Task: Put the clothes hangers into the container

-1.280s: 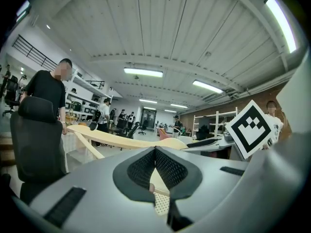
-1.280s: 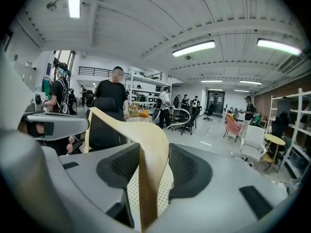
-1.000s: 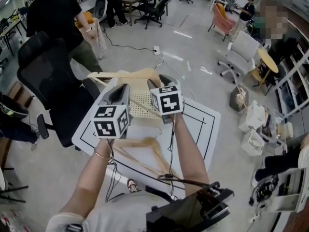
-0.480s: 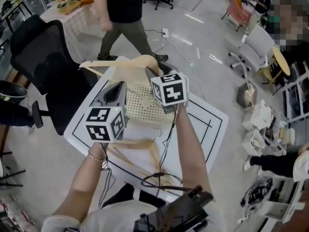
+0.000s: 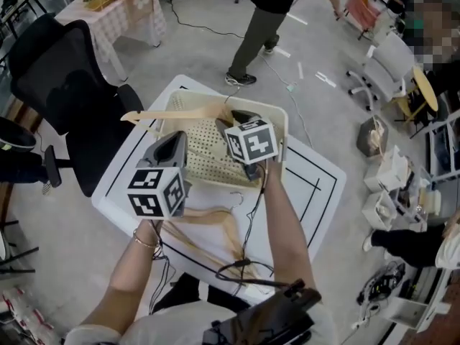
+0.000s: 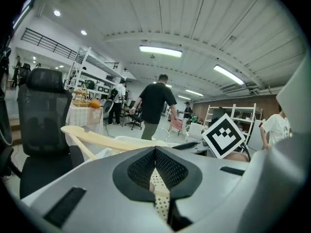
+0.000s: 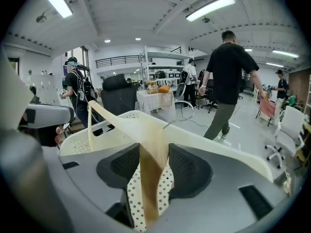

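Observation:
A pale wooden hanger (image 5: 154,114) with a wire hook hangs level over the cream perforated basket (image 5: 188,96), its left tip past the basket's left rim. My right gripper (image 5: 241,118) is shut on this hanger (image 7: 153,144) near its middle, and the basket (image 7: 82,137) lies just below. My left gripper (image 5: 176,138) hovers over the basket's left side, jaws shut with nothing between them; in its own view the left gripper (image 6: 155,152) faces the held hanger (image 6: 97,137). A second wooden hanger (image 5: 215,221) lies on the white table (image 5: 316,185) beside my arms.
A black office chair (image 5: 57,85) stands close to the table's left edge. A person (image 5: 266,13) walks past behind the table. White chairs (image 5: 392,56) and boxes crowd the floor at right. Cables trail from both grippers across the table's near side.
The right gripper and its hanger now sit lower over the basket, whose rim shows on all sides. The person behind has walked from left to right. The left gripper stays shut.

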The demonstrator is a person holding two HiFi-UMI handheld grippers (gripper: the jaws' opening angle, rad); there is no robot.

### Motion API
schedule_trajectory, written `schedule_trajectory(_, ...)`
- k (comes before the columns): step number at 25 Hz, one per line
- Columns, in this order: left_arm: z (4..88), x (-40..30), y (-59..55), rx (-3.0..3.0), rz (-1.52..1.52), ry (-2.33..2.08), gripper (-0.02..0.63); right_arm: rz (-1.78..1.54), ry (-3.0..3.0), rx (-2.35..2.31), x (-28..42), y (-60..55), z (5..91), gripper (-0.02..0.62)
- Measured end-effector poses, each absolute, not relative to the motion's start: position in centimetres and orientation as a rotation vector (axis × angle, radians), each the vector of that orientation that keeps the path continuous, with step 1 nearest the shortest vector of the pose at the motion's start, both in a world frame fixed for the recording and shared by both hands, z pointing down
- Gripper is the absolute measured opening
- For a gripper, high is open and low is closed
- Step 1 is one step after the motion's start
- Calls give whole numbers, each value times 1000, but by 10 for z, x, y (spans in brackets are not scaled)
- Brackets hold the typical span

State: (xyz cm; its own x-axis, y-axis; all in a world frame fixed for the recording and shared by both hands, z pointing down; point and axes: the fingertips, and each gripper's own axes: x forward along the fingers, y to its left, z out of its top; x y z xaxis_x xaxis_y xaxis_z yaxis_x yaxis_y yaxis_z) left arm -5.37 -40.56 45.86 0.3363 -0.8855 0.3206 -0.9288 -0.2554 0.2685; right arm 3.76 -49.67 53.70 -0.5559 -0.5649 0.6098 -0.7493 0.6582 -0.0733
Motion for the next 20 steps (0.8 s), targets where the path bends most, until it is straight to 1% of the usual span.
schedule_trajectory(5,468,-51,-407,2187,151,-1586,9,484,-2295,989,41,-492,552,192)
schedule_trajectory(10,471,-48,-404,2189,164,-1581,9,541,-2298,1055,46,-490,557,192)
schedule_trajectory(20,473,-51,-386,2184,179,-1572,10,593,-2330,1168,58,-490,541,202)
